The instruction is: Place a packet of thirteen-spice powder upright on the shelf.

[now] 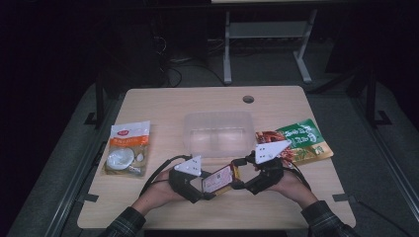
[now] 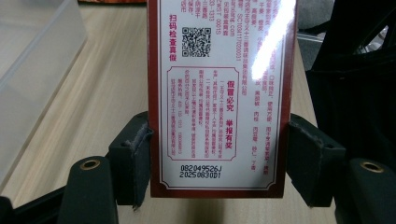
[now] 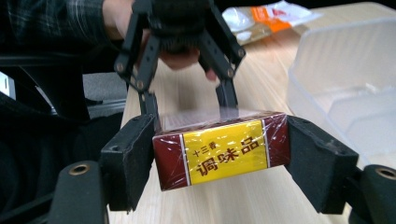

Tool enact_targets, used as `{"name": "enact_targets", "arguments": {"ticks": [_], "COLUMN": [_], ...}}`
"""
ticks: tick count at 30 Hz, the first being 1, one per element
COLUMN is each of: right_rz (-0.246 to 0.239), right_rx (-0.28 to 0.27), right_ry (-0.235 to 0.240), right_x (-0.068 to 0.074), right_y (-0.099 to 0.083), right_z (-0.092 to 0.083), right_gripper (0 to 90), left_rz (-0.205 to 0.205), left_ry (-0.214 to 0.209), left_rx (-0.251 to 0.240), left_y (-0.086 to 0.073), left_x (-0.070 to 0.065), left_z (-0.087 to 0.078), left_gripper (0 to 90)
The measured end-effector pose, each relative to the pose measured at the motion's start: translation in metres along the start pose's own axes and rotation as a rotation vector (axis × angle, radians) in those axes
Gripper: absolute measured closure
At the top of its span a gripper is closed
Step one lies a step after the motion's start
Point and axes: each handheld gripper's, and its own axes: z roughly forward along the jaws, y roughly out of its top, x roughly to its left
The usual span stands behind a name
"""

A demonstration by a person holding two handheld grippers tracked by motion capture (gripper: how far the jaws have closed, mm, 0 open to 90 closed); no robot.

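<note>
- Dark red and yellow, wrapped in clear film, the small box [image 1: 218,178] hangs between our two grippers, low over the near middle of the wooden table [image 1: 163,106].
- We see our left gripper [image 1: 201,189] closed on one end of the box; in the left gripper view its pads [image 2: 135,156] press both long edges of the printed white back face [image 2: 219,93].
- We see our right gripper [image 1: 241,174] closed on the other end; in the right gripper view its pads [image 3: 133,158] squeeze the short sides of the yellow-labelled end [image 3: 224,149].
- In the right gripper view the left gripper [image 3: 189,100] reaches in from beyond and grips the far end of the box.
- Just behind the box sits a clear plastic tub [image 1: 218,133], open at the top.
- Left of the tub, well apart, lies a white and orange packet [image 1: 127,148].
- Right of the tub lies a green and orange packet [image 1: 301,140], partly under the right gripper's grey plate [image 1: 272,149].
</note>
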Motion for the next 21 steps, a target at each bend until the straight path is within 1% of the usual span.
{"name": "enact_targets", "arguments": {"ticks": [4,5,6,7,14,17,19,20,21], "right_rz": [-0.016,-0.025,-0.025,-0.037,-0.056,-0.065,-0.071,-0.062,-0.070], "right_rx": [-0.015,-0.030,-0.030,-0.042,-0.059,-0.066,-0.069,-0.068,-0.067], "right_ry": [0.005,0.013,0.013,0.023,0.047,0.056,0.061,0.064,0.063], "right_x": [0.002,0.003,0.003,0.004,0.006,0.007,0.007,0.008,0.008], "right_y": [0.008,0.013,0.013,0.016,0.022,0.025,0.026,0.027,0.027], "right_z": [0.002,0.005,0.005,0.008,0.016,0.020,0.022,0.023,0.024], "right_gripper": [27.5,27.9,27.9,28.3,29.0,29.4,29.5,29.6,29.8], "left_rz": [0.004,0.004,0.004,0.006,0.011,0.018,0.018,0.018,0.020], "left_ry": [-0.002,-0.006,-0.006,-0.009,-0.021,-0.027,-0.028,-0.028,-0.027], "left_rx": [0.002,0.005,0.005,0.007,0.005,0.018,0.016,0.016,0.020], "left_y": [-0.001,-0.001,-0.001,-0.001,-0.001,0.000,0.000,0.000,0.000], "left_x": [0.000,-0.001,-0.001,-0.001,-0.002,-0.002,-0.003,-0.003,-0.003], "left_z": [0.003,0.004,0.004,0.005,0.007,0.007,0.008,0.008,0.008], "left_gripper": [31.7,31.6,31.6,31.6,31.5,31.4,31.4,31.4,31.3]}}
